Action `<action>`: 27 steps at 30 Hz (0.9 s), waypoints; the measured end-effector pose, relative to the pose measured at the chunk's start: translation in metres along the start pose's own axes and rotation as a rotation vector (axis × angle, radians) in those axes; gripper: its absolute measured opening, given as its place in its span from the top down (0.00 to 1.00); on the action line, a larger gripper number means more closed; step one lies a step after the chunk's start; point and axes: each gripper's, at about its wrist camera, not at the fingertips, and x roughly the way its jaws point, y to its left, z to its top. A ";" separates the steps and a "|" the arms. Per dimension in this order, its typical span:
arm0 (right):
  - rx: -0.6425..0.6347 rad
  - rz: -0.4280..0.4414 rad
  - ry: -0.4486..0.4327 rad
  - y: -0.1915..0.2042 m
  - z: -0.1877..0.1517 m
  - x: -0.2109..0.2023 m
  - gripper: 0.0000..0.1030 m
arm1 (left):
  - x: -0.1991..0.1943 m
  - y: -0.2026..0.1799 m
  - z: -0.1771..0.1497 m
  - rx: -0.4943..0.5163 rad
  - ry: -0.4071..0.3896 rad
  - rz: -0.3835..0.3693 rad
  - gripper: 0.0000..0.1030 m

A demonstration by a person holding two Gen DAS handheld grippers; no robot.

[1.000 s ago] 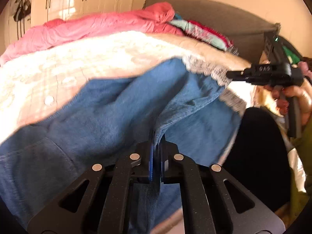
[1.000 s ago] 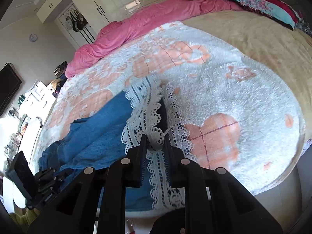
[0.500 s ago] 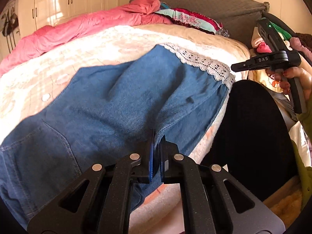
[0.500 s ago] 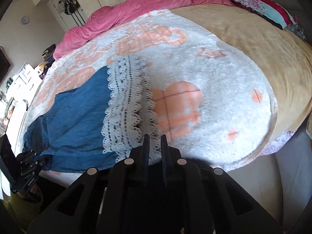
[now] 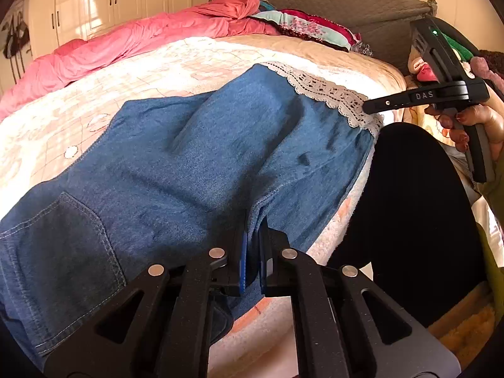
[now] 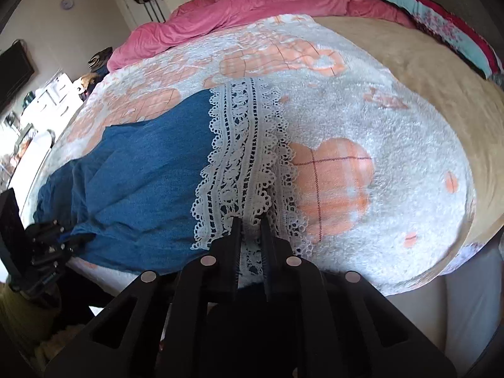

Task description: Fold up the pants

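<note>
Blue denim pants [image 5: 189, 163] with a white lace hem [image 5: 321, 89] lie spread flat on the bed, back pocket [image 5: 63, 245] toward the lower left. My left gripper [image 5: 253, 230] is shut on a fold of the denim at the near edge of the bed. In the right wrist view the pants [image 6: 141, 170] stretch to the left and the lace hem [image 6: 242, 145] runs up the middle. My right gripper [image 6: 250, 220] is shut with the lace's near end between its fingers. The right gripper [image 5: 367, 107] also shows from the left, its tip at the lace corner.
The bed carries a fluffy white blanket with peach patches [image 6: 362, 110], a pink duvet [image 6: 267, 3] along the far side and patterned pillows [image 5: 308, 25] by the grey headboard [image 5: 346, 3]. A person's black-clad leg [image 5: 409, 204] stands against the bed's near edge.
The pants hung bunched and lifted a second ago; now they lie flat on the blanket. Both grippers have come down toward the bed, and the lace hem has spread out straight.
</note>
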 end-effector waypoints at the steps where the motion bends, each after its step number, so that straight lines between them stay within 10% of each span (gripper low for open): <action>1: -0.007 -0.019 -0.009 -0.001 -0.001 -0.005 0.90 | -0.002 -0.001 0.001 0.006 -0.002 -0.002 0.99; 13: -0.015 -0.079 0.052 -0.014 -0.011 0.004 0.81 | 0.011 -0.009 -0.007 0.053 0.060 -0.024 0.96; 17: 0.001 -0.072 -0.037 -0.012 -0.005 -0.023 0.75 | -0.002 -0.007 -0.008 0.018 0.047 -0.038 0.64; 20: -0.028 -0.009 -0.098 0.006 0.003 -0.035 0.65 | -0.031 0.004 -0.009 -0.057 -0.014 -0.026 0.63; 27: -0.190 0.120 -0.046 0.072 0.020 0.013 0.60 | -0.117 0.089 -0.024 -0.354 -0.132 0.314 0.39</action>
